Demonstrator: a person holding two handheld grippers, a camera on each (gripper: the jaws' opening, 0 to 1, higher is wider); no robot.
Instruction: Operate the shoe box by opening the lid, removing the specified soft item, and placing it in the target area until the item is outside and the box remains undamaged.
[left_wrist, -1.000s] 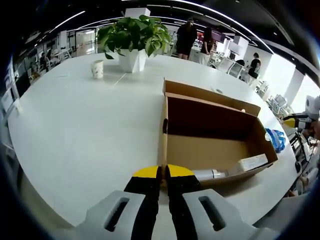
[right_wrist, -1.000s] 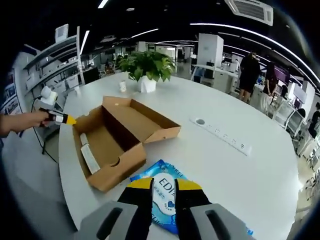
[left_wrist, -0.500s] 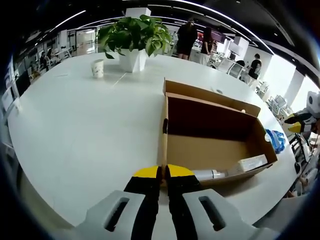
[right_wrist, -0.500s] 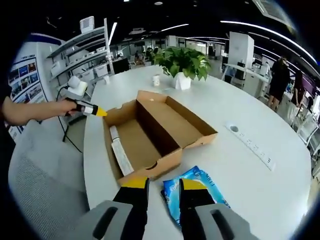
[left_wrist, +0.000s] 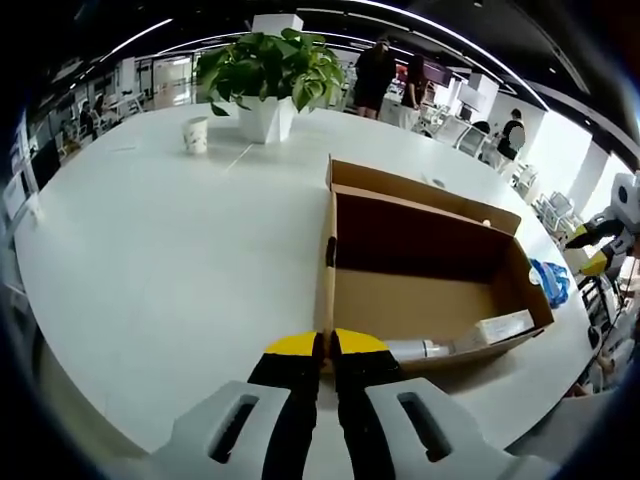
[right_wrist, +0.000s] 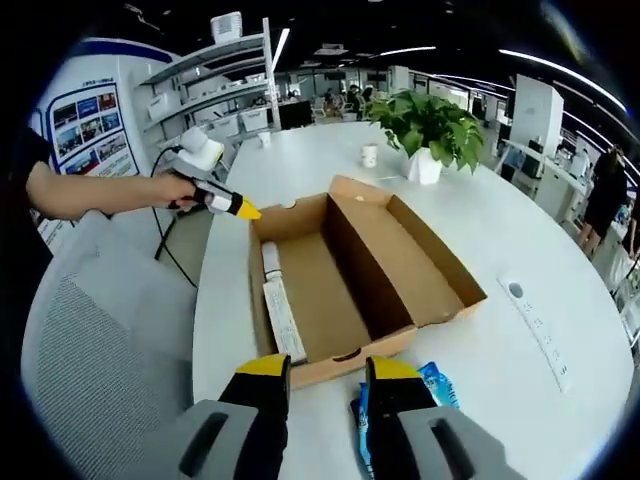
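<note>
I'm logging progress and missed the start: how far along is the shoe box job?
Done: the shoe box lies open, and the blue soft pack rests on the table outside it. In hand: the left gripper is shut on the box's edge; the right gripper is open above the pack. Left: little, perhaps letting go of the box.

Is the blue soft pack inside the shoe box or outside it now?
Outside: the blue pack lies on the table beside the open shoe box.
</note>
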